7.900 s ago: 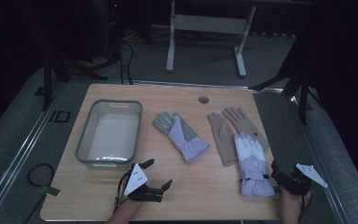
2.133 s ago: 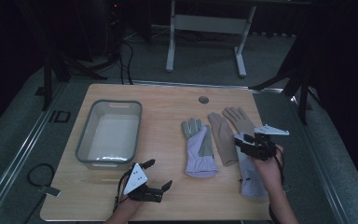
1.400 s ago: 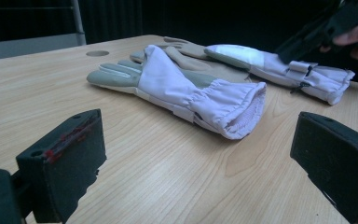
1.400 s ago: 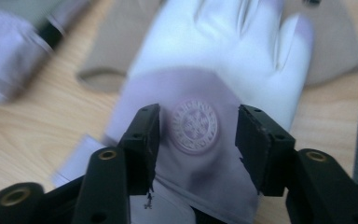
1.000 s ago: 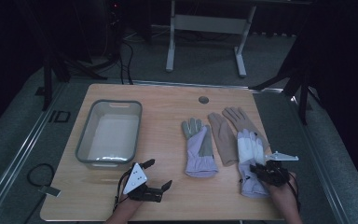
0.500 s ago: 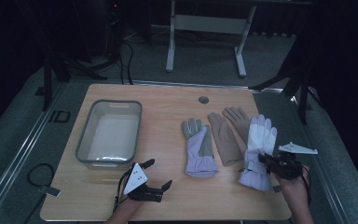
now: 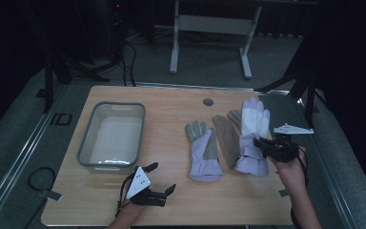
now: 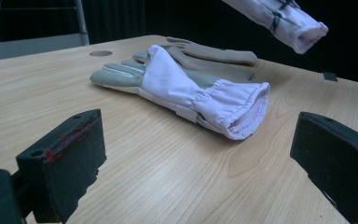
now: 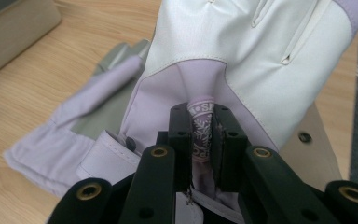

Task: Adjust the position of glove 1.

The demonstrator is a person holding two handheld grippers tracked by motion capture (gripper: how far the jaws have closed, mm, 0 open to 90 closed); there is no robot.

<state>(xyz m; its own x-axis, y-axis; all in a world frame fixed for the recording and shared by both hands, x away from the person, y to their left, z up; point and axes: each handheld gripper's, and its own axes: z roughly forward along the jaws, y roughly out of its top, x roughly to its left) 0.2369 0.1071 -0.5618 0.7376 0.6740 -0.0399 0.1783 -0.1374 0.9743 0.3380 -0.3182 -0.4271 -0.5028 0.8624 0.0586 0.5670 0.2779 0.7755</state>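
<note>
Room: dark all round, metal stand legs [image 7: 209,43] at the back, rest too black to see.
Table [image 7: 171,100]: light wood, small round hole [image 7: 208,102] near far edge.
Bin [image 7: 113,138]: grey plastic tub on the left side, nothing seen inside.
Right gripper [image 7: 262,147]: jaws shut tight on the cuff of the white glove [image 7: 253,129]. In the right gripper view a fold of patterned cuff cloth [image 9: 201,130] is pinched btwn the 2 black jaws.
White glove: lifted off the table at the cuff end, fingers point to the far edge. Its top is cut off in the right gripper view. In the left gripper view its cuff [image 8: 303,30] hangs in the air, rest cut off.
Purple glove [image 7: 202,150]: flat on the table, mid-right, cuff toward the person.
Tan glove [image 7: 225,136]: flat btwn the other 2, partly hidden under the white glove.
Left gripper [image 7: 159,179]: low on the table near the front edge, jaws wide open w/ nothing btwn them. Well apart from the gloves.
Hands: right hand [image 7: 290,167] holds its gripper; left hand [image 7: 126,214] mostly cut off at the bottom.
Grey plate [image 7: 293,129]: rides on top of the right gripper.
</note>
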